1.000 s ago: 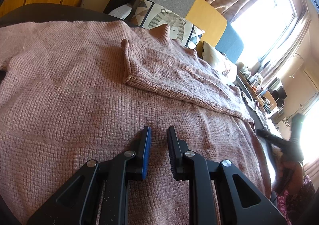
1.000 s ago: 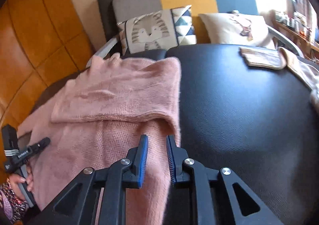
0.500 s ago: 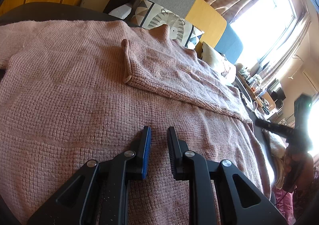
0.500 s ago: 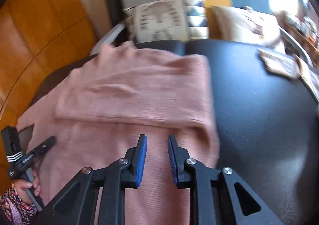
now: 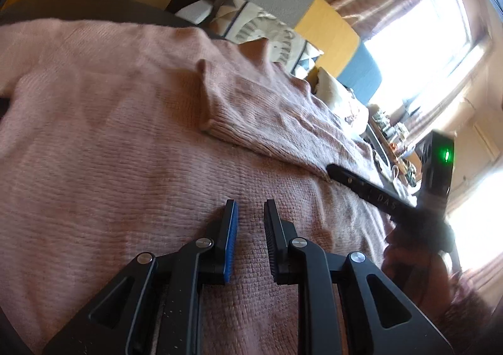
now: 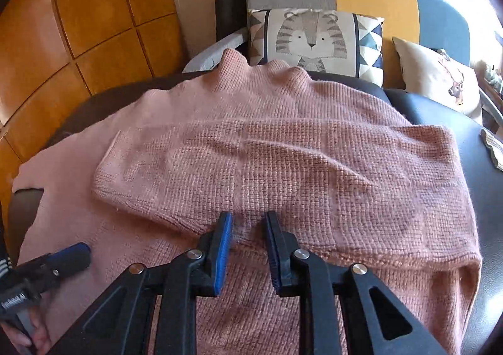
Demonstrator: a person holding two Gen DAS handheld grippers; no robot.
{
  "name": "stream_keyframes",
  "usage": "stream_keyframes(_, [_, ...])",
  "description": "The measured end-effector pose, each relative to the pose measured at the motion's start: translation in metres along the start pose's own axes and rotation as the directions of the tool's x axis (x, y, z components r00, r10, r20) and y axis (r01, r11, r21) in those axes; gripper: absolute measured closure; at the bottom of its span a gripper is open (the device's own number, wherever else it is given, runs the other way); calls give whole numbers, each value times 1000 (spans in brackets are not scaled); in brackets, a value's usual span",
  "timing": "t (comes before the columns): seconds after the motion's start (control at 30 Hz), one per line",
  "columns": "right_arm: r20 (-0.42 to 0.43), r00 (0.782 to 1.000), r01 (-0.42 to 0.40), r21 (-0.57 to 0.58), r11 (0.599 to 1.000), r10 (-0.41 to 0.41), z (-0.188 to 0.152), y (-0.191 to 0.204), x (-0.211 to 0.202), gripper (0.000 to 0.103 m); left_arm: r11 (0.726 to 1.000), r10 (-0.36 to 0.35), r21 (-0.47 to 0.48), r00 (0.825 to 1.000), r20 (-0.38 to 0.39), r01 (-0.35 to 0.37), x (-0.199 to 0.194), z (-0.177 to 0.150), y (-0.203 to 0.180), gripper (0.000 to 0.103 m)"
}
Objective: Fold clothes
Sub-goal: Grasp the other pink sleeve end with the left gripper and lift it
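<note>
Sweater (image 6: 283, 172) lies sleeve-folded; my right gripper (image 6: 248, 248) and left gripper (image 5: 250, 238), both parted and empty, could snag loose knit at twelve o'clock.

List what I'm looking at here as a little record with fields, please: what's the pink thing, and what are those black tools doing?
garment: pink knitted sweater, spread on a dark padded surface
fold state: one sleeve already laid across the body
left gripper: fingers apart, over the sweater, holding nothing
right gripper: fingers apart, at the folded sleeve's edge, holding nothing
behind: tiger cushion, deer cushion
</note>
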State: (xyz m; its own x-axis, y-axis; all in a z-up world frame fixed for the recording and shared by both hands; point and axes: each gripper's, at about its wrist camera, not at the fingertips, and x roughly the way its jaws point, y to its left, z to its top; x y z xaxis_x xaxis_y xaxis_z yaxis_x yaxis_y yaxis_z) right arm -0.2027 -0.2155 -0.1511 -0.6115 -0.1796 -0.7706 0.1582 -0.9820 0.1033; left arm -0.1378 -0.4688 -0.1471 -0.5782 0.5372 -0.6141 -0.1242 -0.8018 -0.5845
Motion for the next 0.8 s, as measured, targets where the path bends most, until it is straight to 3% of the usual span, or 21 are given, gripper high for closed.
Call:
stream_keyframes(0.07, [5,1000,-1,1,1000,1,-1,0,0,82,999,17,-43,996,82,-14,-26,11,13,84])
stream_keyframes(0.13, [11,1000,-2,2,1000,2,-2,0,0,82,993,41,-113,982,185,-20,-58,22,39,84])
stream_keyframes(0.2, [16,1000,-3,3,1000,3,-3,0,0,82,971,124,-230,951,284,-58,-96,39,77,74])
stream_keyframes(0.23, [18,1000,-4,4,1000,4,-4,0,0,82,952,174,-296,931,321,-76,-114,46,98,61])
stream_keyframes(0.27, [26,999,-24,5,1000,24,-4,-1,0,82,923,234,-371,911,340,-99,-130,51,122,51])
stream_keyframes(0.37, [37,998,-60,20,998,59,-5,-5,0,82,808,411,-567,844,344,-162,-170,64,187,47])
stream_keyframes(0.43, [40,997,-72,31,997,71,-6,-7,0,82,730,489,-655,818,303,-194,-186,67,223,45])
stream_keyframes(0.57, [43,996,-85,41,996,83,-6,-9,1,82,586,565,-793,785,255,-165,-210,58,282,45])
stream_keyframes(0.6, [44,995,-87,43,995,85,-6,-10,1,82,568,560,-814,782,273,-123,-214,55,293,45])
stream_keyframes(0.67, [45,995,-91,45,995,89,-6,-11,2,82,556,545,-829,782,303,-66,-219,57,305,44])
stream_keyframes(0.8, [47,995,-96,49,994,94,-6,-12,2,82,553,540,-831,784,307,-56,-218,71,318,40])
